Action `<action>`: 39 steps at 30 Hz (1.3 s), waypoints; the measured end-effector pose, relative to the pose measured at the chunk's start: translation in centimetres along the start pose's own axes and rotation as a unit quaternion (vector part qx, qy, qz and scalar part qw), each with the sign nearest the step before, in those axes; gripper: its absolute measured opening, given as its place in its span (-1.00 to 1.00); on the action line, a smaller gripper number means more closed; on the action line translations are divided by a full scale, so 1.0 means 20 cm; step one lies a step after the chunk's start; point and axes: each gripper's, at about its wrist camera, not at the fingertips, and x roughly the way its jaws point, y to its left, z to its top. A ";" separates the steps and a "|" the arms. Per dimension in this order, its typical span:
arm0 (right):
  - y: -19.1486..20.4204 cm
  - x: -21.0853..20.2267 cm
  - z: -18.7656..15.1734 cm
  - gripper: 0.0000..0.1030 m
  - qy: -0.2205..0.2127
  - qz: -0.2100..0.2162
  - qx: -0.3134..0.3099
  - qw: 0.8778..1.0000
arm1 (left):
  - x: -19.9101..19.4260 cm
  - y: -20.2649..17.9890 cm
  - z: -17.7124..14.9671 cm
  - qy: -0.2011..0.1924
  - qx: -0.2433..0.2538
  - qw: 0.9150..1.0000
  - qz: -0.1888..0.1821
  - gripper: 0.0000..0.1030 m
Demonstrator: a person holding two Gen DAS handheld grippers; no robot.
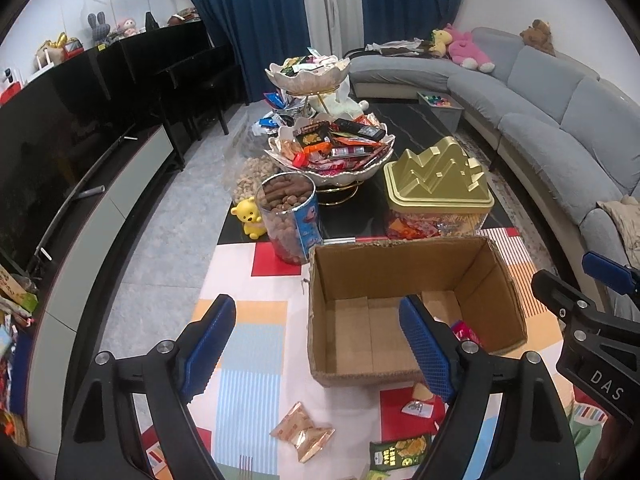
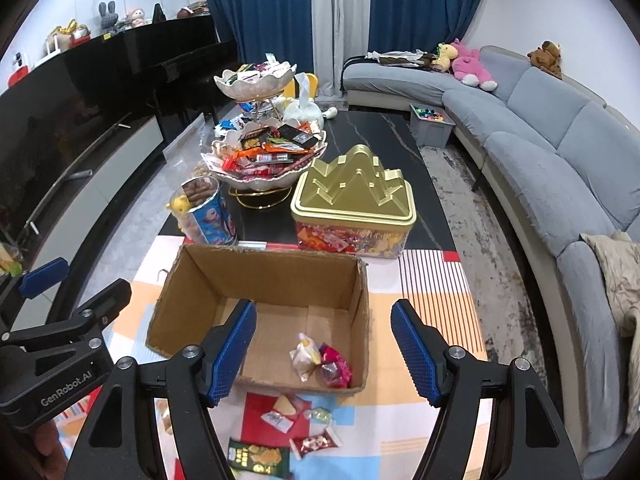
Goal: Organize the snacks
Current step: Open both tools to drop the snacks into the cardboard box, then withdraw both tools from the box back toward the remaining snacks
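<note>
An open cardboard box (image 1: pixel 400 268) (image 2: pixel 192 280) stands on the patterned table mat. It holds a pale snack packet (image 2: pixel 305 358) and red candy packets (image 2: pixel 334 366). Loose snacks lie on the mat in front of it: a tan wafer packet (image 1: pixel 302 432), a green packet (image 1: pixel 400 450) (image 2: pixel 258 456), a white-and-yellow packet (image 2: pixel 282 410) and a red packet (image 2: pixel 314 442). My left gripper (image 1: pixel 318 348) is open and empty, above the box's near left corner. My right gripper (image 2: pixel 324 348) is open and empty, above the box's near right part.
Behind the box stand a clear jar of brown snacks (image 1: pixel 290 216) (image 2: pixel 208 212), a gold-lidded tin (image 1: pixel 438 184) (image 2: pixel 352 200), a two-tier bowl stand full of snacks (image 1: pixel 332 152) (image 2: pixel 264 152) and a yellow bear toy (image 1: pixel 250 216). A grey sofa (image 2: pixel 540 136) runs along the right.
</note>
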 end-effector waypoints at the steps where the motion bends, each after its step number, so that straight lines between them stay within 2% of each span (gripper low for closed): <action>1: 0.00 -0.01 -0.01 0.37 -0.001 0.000 0.000 1.000 | -0.01 0.00 -0.01 0.000 0.001 1.000 0.001 0.63; 9: 0.02 -0.05 -0.09 0.37 -0.001 0.003 -0.001 1.000 | -0.07 0.00 -0.11 -0.006 0.009 1.000 0.006 0.63; 20: 0.03 -0.08 -0.28 0.37 0.013 0.010 -0.002 1.000 | -0.11 -0.02 -0.30 -0.004 0.025 1.000 0.008 0.63; 39: 0.07 -0.07 -0.60 0.37 0.035 0.013 -0.015 0.999 | -0.07 -0.02 -0.68 0.019 0.008 1.000 0.015 0.63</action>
